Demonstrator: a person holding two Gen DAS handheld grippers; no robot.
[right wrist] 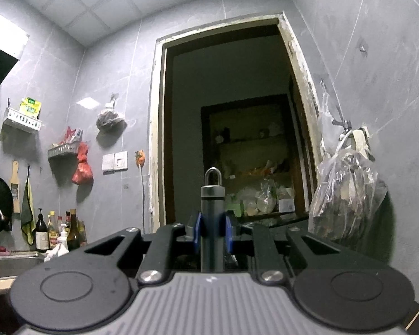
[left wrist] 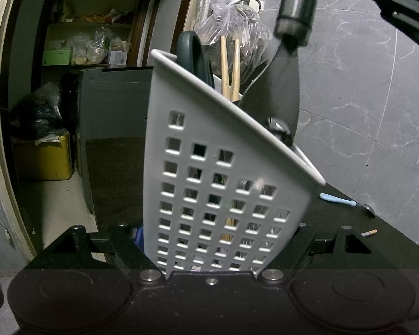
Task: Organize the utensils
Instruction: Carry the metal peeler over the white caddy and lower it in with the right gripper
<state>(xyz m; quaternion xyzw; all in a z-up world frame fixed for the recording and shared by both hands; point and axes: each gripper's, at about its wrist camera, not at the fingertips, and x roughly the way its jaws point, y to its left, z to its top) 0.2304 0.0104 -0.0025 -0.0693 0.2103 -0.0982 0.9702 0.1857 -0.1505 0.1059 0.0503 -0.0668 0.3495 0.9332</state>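
White perforated utensil caddy [left wrist: 226, 189] fills the left wrist view, tilted, its base clamped in the left claw [left wrist: 209, 262].
- In the caddy: two wooden chopsticks [left wrist: 230, 69] upright near the back; a dark rounded handle [left wrist: 194, 55] at the back corner; a dark spatula blade [left wrist: 282, 89] entering at the front corner.
- Spatula's metal handle [left wrist: 296, 8] rises above the caddy rim toward the top edge of the frame.
- Beside the caddy's lower right corner, on the dark worktop [left wrist: 338, 217]: a light-blue-handled spoon [left wrist: 339, 199]; just past it a small cigarette-like stub [left wrist: 369, 232].

Right wrist view: right claw [right wrist: 212, 234] narrow, blue pads [right wrist: 198, 233] closed on the same metal handle, whose hanging loop [right wrist: 212, 174] points up.

Behind the caddy, a doorway with shelves of bags and boxes [left wrist: 97, 47]; labels unreadable.
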